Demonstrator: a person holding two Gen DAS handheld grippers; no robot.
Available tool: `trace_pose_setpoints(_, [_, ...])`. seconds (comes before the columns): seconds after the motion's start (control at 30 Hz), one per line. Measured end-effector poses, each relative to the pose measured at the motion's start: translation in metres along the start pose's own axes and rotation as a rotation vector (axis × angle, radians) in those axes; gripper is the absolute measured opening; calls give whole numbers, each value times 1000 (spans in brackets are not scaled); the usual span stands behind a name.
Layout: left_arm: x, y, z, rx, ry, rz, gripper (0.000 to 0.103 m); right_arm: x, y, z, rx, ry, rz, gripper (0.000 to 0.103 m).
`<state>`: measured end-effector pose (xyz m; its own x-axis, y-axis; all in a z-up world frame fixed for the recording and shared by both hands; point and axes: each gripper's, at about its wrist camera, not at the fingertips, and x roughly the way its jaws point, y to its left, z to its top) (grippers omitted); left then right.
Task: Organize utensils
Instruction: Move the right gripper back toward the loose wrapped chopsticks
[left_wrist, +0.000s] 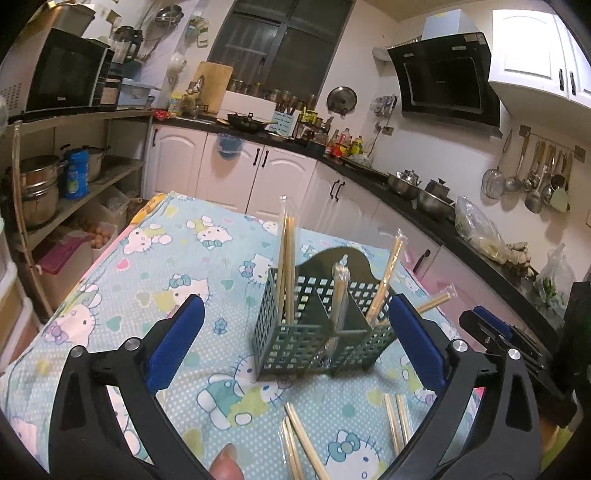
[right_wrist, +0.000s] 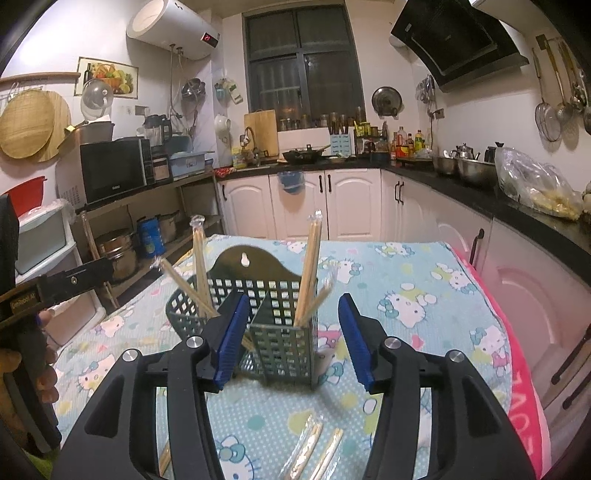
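The dark green perforated plastic utensil caddy (left_wrist: 317, 325) is standing upright on the pale blue cartoon-cat tablecloth (left_wrist: 155, 266), its compartments holding plastic-wrapped wooden chopstick pairs (left_wrist: 287, 266) leaning at angles; the left black gripper with blue pads (left_wrist: 295, 343) is hovering near the caddy, jaws spread wide and empty; the right black gripper with blue pads (right_wrist: 293, 338) is likewise facing it, jaws apart, gripping nothing; more wrapped chopsticks (left_wrist: 303, 443) are lying loose on the near cloth
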<state>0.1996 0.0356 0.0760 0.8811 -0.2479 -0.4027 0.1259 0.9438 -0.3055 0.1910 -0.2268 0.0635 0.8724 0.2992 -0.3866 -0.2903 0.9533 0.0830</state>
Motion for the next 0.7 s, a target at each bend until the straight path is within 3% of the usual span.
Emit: trace_pose_setpoints(0.7, [-5,-3,-44,21,89,18,91,-8,2,-41,-25,94,23,50])
